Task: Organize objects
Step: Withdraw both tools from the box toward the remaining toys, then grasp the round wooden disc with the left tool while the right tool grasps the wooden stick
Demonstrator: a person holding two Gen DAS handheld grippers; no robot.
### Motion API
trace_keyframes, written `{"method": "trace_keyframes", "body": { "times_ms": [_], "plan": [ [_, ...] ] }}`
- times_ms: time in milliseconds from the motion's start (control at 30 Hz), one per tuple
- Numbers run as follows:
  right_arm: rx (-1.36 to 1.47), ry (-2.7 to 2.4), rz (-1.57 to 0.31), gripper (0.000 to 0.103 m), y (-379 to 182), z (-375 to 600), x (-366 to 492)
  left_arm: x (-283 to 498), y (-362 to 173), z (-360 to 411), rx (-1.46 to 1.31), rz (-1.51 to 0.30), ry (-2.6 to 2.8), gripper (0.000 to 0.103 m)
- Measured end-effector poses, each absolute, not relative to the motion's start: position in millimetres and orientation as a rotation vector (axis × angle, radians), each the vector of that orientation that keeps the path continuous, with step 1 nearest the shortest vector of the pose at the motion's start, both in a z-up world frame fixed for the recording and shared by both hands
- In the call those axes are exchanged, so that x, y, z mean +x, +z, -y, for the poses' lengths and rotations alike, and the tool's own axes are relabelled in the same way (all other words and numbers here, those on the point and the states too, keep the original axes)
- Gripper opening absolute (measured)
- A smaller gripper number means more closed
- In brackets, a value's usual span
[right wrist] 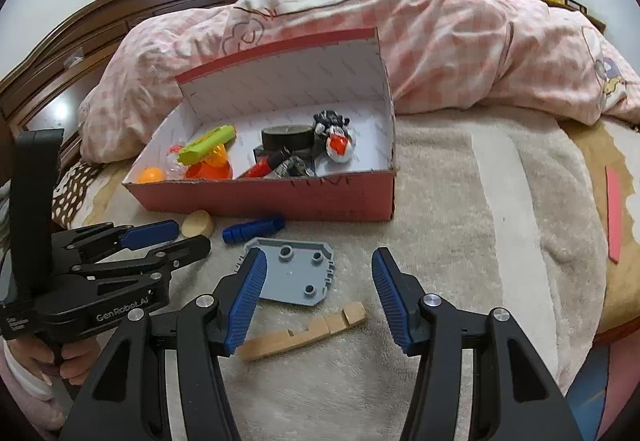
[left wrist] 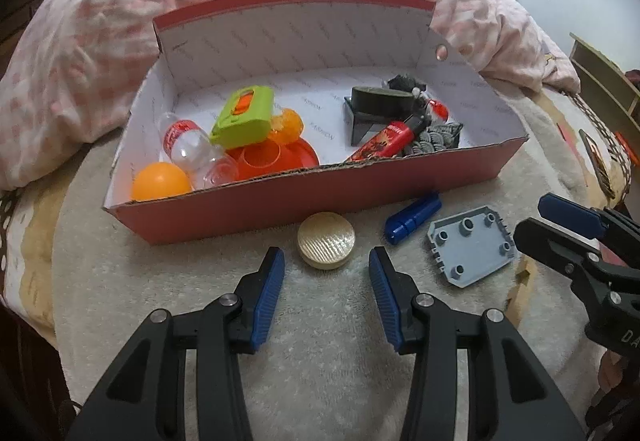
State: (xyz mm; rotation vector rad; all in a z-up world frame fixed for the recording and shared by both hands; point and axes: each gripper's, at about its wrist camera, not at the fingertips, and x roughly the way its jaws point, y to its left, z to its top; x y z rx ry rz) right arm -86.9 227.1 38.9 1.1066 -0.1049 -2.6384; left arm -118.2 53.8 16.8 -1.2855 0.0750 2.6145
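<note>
A red cardboard box (left wrist: pixel 280 197) (right wrist: pixel 340 197) sits on the bed and holds several toys. In front of it lie a round beige disc (left wrist: pixel 326 240) (right wrist: pixel 197 224), a blue cylinder (left wrist: pixel 412 218) (right wrist: pixel 253 229), a grey studded plate (left wrist: pixel 470 249) (right wrist: pixel 296 273) and a notched wooden strip (right wrist: pixel 304 331). My left gripper (left wrist: pixel 326 261) (right wrist: pixel 192 237) is open, its tips on either side of the disc, just short of it. My right gripper (right wrist: pixel 318 265) (left wrist: pixel 536 217) is open above the grey plate, empty.
A pink checked quilt (left wrist: pixel 100 53) (right wrist: pixel 460 41) is heaped behind the box. A beige fleece blanket (left wrist: pixel 328 361) (right wrist: pixel 480 241) covers the bed. A dark wooden headboard (right wrist: pixel 80 41) stands at the left. A pink strip (right wrist: pixel 614 213) lies at the bed's right edge.
</note>
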Motion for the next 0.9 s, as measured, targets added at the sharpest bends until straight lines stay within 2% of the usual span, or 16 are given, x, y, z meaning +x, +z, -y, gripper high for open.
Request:
{"method": "trace_keyframes", "body": {
  "times_ms": [500, 533, 600, 767, 800, 867, 900],
  "plan": [
    [1.16, -2.599, 0.115, 0.056, 26, -223, -91, -130, 13, -60, -1.251, -0.055, 2.633, 0.044],
    [1.164, -2.598, 0.114, 0.056, 26, -223, -91, -130, 13, -59, -1.246, -0.051, 2.635, 0.042],
    [1.168, -2.597, 0.118, 0.056, 25, -224, -91, -130, 13, -58, -1.243, -0.047, 2.641, 0.032],
    [1.18, -2.6, 0.129, 0.056, 25, -227, -89, -127, 14, -49, -1.242, -0.004, 2.635, 0.031],
    [1.186, -2.593, 0.128, 0.057, 25, -227, -87, -126, 13, -48, -1.241, -0.002, 2.634, 0.031],
    [1.194, -2.581, 0.121, 0.072, 25, -229, -85, -124, 13, -47, -1.24, -0.001, 2.631, 0.031],
    [1.202, -2.576, 0.111, 0.074, 25, -230, -82, -123, 14, -47, -1.239, -0.001, 2.629, 0.031]
  ]
}}
